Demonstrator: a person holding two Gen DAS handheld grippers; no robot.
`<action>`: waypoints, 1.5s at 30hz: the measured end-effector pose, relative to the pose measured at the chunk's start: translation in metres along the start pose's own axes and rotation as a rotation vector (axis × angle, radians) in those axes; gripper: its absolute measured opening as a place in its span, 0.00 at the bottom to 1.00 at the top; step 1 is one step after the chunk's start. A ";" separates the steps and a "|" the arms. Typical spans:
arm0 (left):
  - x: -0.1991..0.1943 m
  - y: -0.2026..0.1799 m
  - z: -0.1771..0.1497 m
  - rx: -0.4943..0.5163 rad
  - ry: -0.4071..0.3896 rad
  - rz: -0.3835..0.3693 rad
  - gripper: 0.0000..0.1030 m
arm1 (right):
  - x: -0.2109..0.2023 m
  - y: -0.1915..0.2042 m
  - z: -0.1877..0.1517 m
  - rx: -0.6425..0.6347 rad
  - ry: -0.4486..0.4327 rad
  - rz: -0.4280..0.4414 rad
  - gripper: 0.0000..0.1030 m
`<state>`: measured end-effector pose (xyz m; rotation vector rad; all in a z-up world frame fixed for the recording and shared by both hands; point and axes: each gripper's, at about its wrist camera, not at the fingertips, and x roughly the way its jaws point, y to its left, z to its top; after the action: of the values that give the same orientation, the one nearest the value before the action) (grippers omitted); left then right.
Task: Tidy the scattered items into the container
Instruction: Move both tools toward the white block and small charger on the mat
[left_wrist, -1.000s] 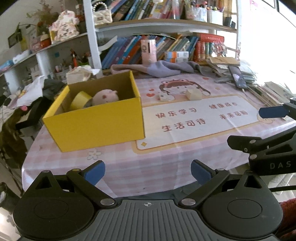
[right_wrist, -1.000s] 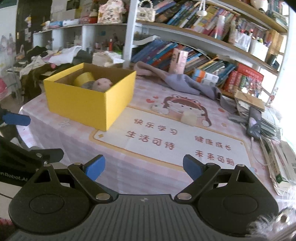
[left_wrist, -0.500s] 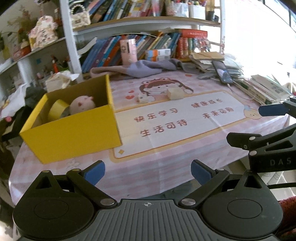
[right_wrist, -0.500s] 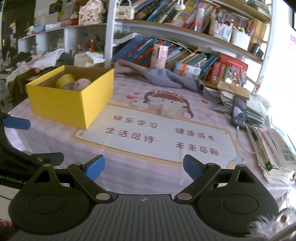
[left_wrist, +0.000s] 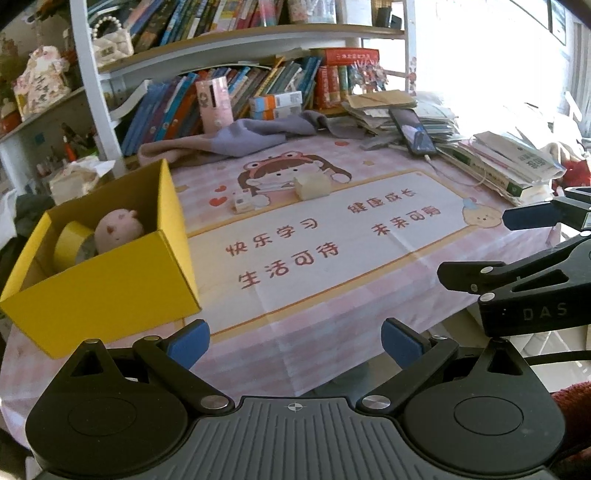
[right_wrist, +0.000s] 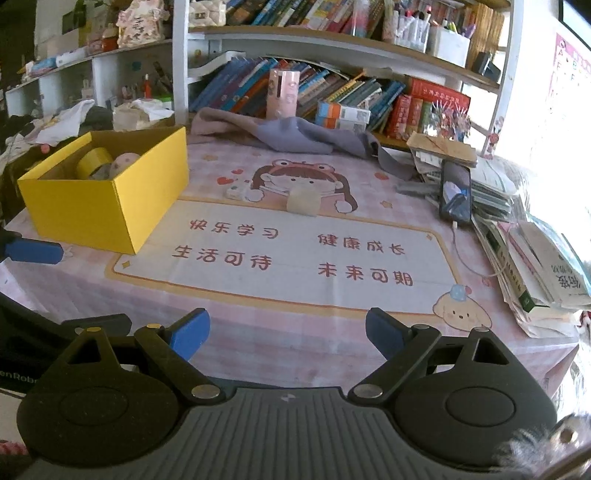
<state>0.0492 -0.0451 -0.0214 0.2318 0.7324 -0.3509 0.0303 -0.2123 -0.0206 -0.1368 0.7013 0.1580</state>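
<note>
So I judge the tidy-up about half done: the yellow cardboard box (left_wrist: 99, 280) already holds 2 things, a roll of yellow tape (left_wrist: 70, 240) and a round, soft-looking pink toy (left_wrist: 118, 230), both against its far wall. Left out are 2 more, to the right of the box on the printed cartoon girl: a translucent tape roll (right_wrist: 303, 201), glossy and stubby, and beside it, nearer the box, a small white rectangular block (left_wrist: 242, 204) whose material I cannot tell. Both sit well apart from my tools. The left gripper (left_wrist: 295, 339) hovers at the near desk edge just right of the box's front corner, jaws apart and empty; the right gripper (right_wrist: 287, 334) hangs farther right of the box, jaws likewise spread on nothing. The desk (right_wrist: 258, 332) wears a smooth pink checked cloth with creases. The box has crisp matte walls and no lid.
</note>
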 end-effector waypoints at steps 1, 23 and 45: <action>0.002 -0.001 0.002 0.003 0.000 -0.003 0.98 | 0.002 -0.002 0.001 0.002 0.002 -0.001 0.89; 0.070 0.004 0.052 -0.001 0.010 -0.043 0.98 | 0.068 -0.036 0.045 0.004 0.044 -0.013 0.89; 0.145 0.016 0.134 -0.178 -0.001 0.152 0.98 | 0.169 -0.108 0.116 -0.024 0.031 0.143 0.88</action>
<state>0.2375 -0.1077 -0.0233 0.1180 0.7356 -0.1405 0.2509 -0.2805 -0.0352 -0.1119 0.7401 0.3015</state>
